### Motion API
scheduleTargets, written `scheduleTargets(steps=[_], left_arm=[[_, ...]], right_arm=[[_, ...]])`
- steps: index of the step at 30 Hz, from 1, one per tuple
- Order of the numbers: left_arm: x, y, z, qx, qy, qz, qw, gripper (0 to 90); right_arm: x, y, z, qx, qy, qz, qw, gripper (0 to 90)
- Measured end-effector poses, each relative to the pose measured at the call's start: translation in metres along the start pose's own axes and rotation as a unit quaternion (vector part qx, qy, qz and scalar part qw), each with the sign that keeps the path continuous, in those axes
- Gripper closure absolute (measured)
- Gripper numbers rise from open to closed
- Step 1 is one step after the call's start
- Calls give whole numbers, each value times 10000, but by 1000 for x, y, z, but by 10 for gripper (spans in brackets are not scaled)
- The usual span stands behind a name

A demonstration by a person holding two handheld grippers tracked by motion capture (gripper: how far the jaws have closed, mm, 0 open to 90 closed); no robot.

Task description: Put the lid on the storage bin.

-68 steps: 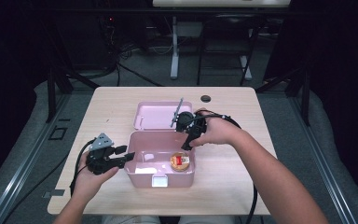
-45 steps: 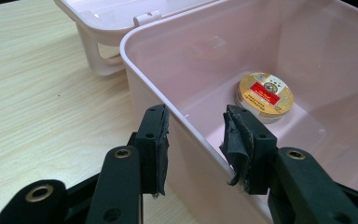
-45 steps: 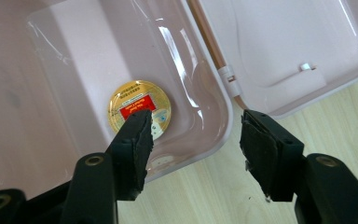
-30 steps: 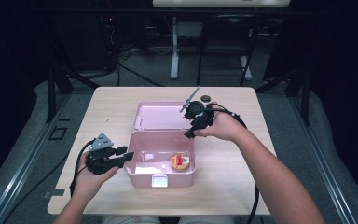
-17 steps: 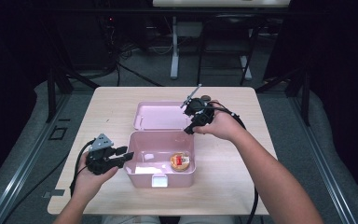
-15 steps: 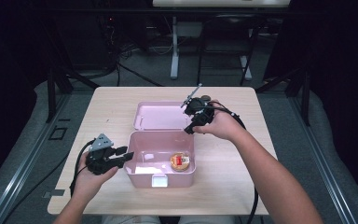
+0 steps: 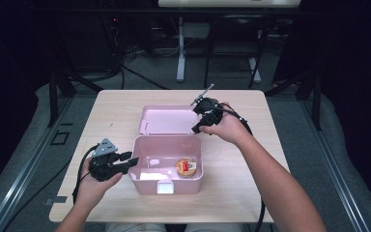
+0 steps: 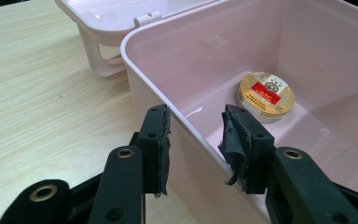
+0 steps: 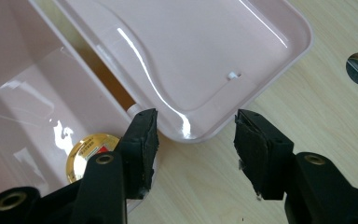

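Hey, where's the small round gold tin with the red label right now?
The small round gold tin lies on the floor of the open pink plastic box, at its right end in the high view.

From the high view we look forward and down on the whole table [image 7: 125, 111] from above the person's side, far enough back that the floor and the stands behind it show too. In the left gripper view we sit low and very close, looking along the left gripper [image 8: 193, 140] over the near wall of the pink box [image 8: 168, 70] and into it. In the right gripper view we look steeply down past the right gripper [image 9: 193, 140] onto a corner of the open lid [image 9: 242, 60] and the tabletop, again from close. All three views share the box, its lid and the round tin [image 7: 187, 167] inside.
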State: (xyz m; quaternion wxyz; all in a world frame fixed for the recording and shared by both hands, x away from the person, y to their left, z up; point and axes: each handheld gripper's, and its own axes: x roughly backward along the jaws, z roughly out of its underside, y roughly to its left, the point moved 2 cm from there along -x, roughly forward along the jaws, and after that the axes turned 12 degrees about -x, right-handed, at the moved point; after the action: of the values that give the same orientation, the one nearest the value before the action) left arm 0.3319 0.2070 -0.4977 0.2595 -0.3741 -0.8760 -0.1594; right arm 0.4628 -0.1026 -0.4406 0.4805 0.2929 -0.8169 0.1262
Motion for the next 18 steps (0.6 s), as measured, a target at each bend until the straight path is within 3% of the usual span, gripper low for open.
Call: scheduleTargets(steps=[11,18], left_arm=[[0,0,0,5,-6,-2,10000,608],[0,0,0,12,-12,-5,10000,609]], right_arm=[[-10,-9,-1,-381,-310,152,9987,506],[-21,-13,4,-652,-683,299,9951,525]])
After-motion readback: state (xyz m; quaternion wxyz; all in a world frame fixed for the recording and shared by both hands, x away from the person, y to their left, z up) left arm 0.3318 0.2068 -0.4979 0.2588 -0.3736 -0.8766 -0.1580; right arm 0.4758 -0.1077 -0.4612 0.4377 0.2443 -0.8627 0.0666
